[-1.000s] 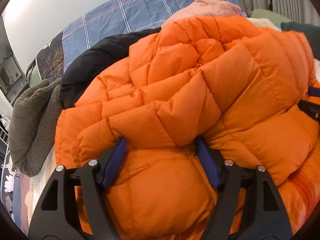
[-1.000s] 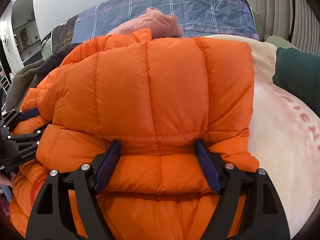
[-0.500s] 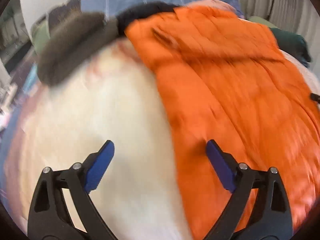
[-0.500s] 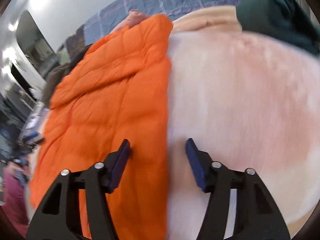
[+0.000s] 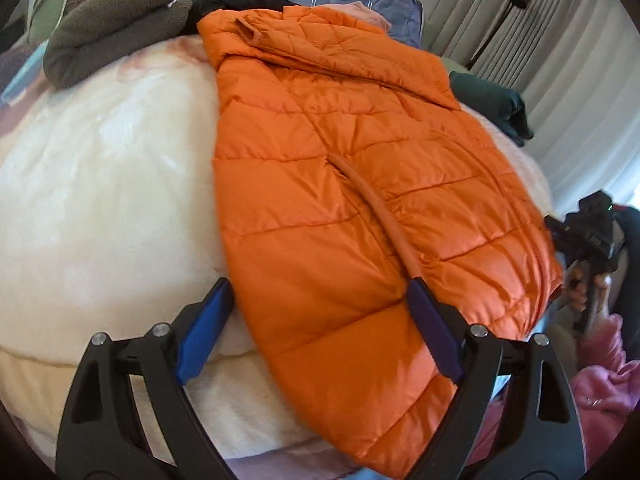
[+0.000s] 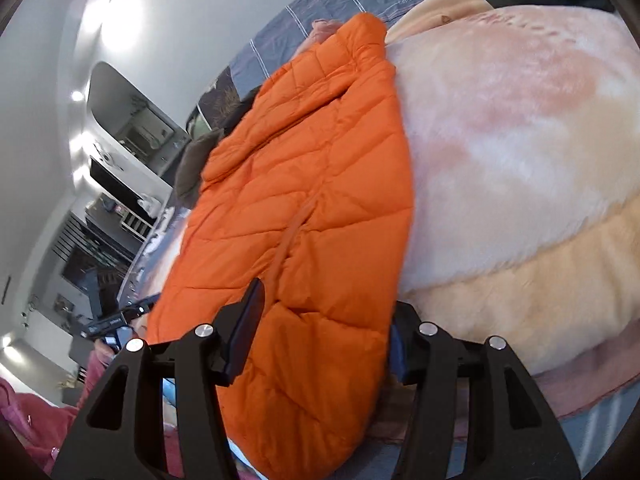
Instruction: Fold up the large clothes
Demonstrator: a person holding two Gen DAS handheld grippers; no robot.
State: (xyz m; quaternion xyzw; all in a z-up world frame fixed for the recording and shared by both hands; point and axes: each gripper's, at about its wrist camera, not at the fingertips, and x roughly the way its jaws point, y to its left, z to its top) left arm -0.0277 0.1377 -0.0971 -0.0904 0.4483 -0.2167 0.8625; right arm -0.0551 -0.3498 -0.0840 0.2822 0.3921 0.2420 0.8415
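Orange puffer jacket [image 5: 360, 200] lies flat on the bed's cream blanket [image 5: 100, 168]. Left gripper [image 5: 320, 328] and right gripper [image 6: 320, 320] both spread wide at hem, holding nothing. Risk: slick padded fabric slipping out.

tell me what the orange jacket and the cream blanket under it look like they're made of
Orange jacket: probably thin nylon or polyester shell with puffy fill; it has a slight sheen and stitched quilted panels that bulge.
Cream blanket: looks like plush fleece or faux fur; matte, fuzzy pile with soft blurred edges and a pinkish pattern.
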